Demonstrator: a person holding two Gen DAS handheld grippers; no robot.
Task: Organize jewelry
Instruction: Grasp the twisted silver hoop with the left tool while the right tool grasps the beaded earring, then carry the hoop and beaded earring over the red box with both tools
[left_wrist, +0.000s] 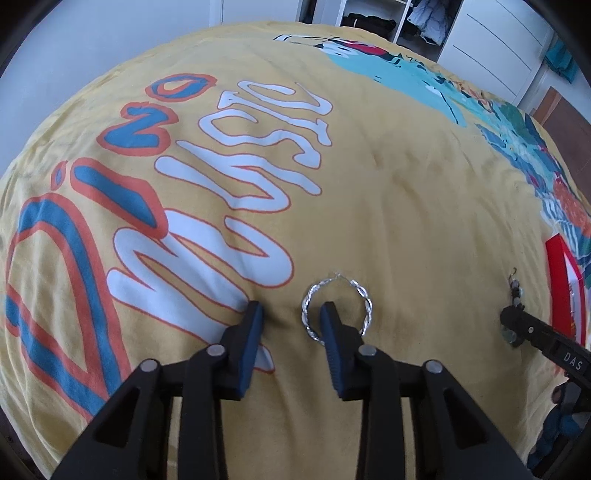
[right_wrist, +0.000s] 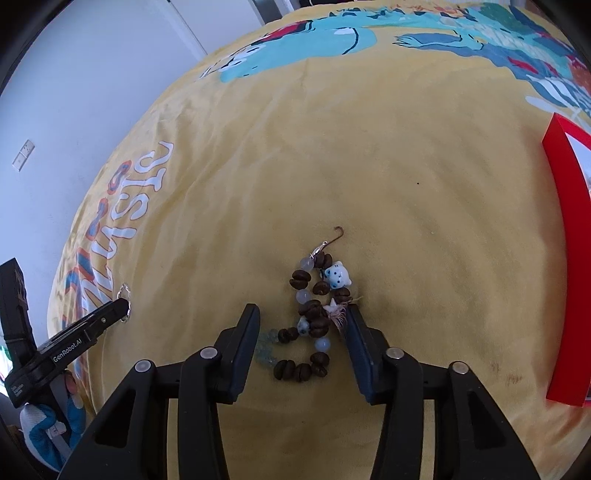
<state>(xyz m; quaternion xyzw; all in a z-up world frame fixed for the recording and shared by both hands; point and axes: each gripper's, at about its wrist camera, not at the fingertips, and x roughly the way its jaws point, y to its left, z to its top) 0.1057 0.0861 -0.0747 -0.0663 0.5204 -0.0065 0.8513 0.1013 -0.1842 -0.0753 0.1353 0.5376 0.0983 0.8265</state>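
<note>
While both tools point steeply down at a bed, its yellow bedspread (left_wrist: 388, 177), printed with blue, orange and white lettering and a teal cartoon, fills each view. A red box (right_wrist: 565, 236) lies at the right edge of the bed, near the right tool.

Seen from its own camera, the left tool (left_wrist: 291, 314) has its fingers apart with their tips on the fabric. A silver twisted hoop earring (left_wrist: 365, 299) lies flat on the spread, and the right-hand finger sits inside the ring, its tip over the hoop's left rim; the left-hand finger rests on bare cloth outside it. Neither pad presses the hoop.

Its fingers likewise apart, the right tool (right_wrist: 303, 314) straddles a beaded charm (right_wrist: 314, 314) of brown coffee-bean beads, pale round beads and a small white bear. Whether the far-right finger touches the frayed tuft beside it cannot be told.

Far behind the bed stand white wardrobes (left_wrist: 491, 40).
</note>
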